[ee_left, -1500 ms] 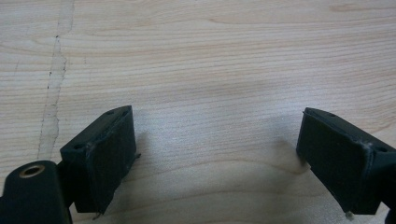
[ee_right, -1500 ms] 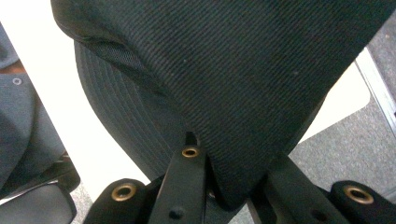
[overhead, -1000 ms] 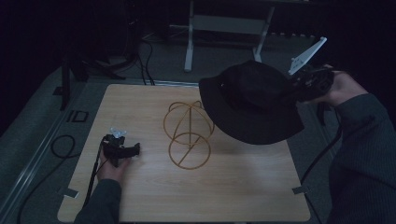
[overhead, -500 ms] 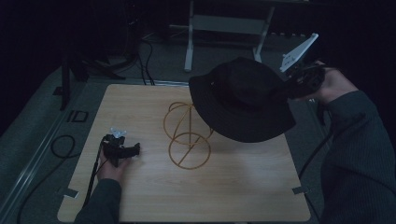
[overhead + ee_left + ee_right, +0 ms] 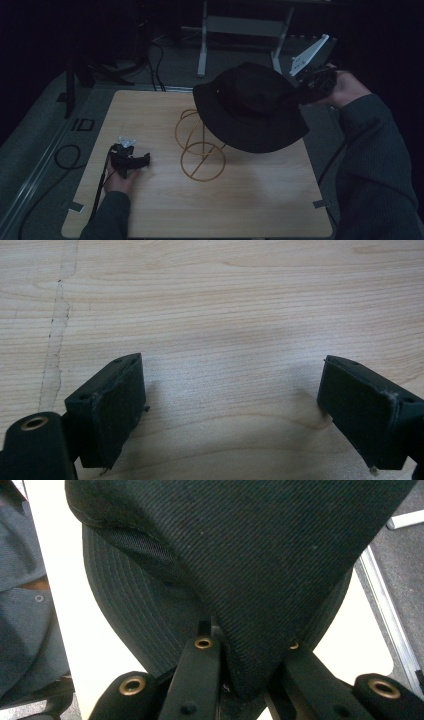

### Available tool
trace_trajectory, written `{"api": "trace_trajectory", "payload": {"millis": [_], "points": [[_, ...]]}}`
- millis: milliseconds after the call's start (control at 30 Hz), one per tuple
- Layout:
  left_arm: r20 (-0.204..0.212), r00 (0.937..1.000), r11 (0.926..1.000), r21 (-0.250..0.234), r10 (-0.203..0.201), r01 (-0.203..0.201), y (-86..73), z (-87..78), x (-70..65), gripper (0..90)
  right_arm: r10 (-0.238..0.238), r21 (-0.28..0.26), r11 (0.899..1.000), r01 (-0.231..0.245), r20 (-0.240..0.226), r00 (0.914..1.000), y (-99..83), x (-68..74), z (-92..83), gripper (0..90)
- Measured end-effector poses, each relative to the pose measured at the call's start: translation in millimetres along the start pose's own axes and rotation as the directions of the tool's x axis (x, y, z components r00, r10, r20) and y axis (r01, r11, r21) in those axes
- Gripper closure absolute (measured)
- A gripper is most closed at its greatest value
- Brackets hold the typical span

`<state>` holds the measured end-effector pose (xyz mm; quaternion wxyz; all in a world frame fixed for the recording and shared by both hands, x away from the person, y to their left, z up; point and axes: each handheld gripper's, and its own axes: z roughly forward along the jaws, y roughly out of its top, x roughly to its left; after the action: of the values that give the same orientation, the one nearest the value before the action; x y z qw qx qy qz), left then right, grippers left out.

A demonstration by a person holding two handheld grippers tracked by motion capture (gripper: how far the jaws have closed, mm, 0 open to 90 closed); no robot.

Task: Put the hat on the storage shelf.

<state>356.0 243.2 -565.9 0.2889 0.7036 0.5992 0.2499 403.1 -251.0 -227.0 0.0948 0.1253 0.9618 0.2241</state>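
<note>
The right gripper (image 5: pixel 306 89), held raised at the worktop's (image 5: pixel 150 210) far right edge, is clamped on the black hat (image 5: pixel 250 107), which hangs in the air over the gold wire stand (image 5: pixel 200 150) and hides its upper part. The left gripper (image 5: pixel 131 159) rests low on the worktop, jaws apart and empty.

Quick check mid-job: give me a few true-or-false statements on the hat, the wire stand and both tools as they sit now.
1. The right tool is clamped on the black hat. True.
2. The hat rests flat on the table. False: it is held up in the air, above the gold wire stand.
3. The left tool has its jaws apart with nothing between them. True.
4. The wire stand is in the left tool. False: it stands free on the table.
</note>
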Motion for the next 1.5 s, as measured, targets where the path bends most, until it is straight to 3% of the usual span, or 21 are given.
{"api": "trace_trajectory", "payload": {"millis": [1500], "points": [[0.000,1.0000,1.0000,0.000,0.000,0.000,0.2,0.2,-0.2,12.4,-0.084,0.029,0.996,0.085,-0.060,0.9947,37.7,14.6,35.1,87.2]]}}
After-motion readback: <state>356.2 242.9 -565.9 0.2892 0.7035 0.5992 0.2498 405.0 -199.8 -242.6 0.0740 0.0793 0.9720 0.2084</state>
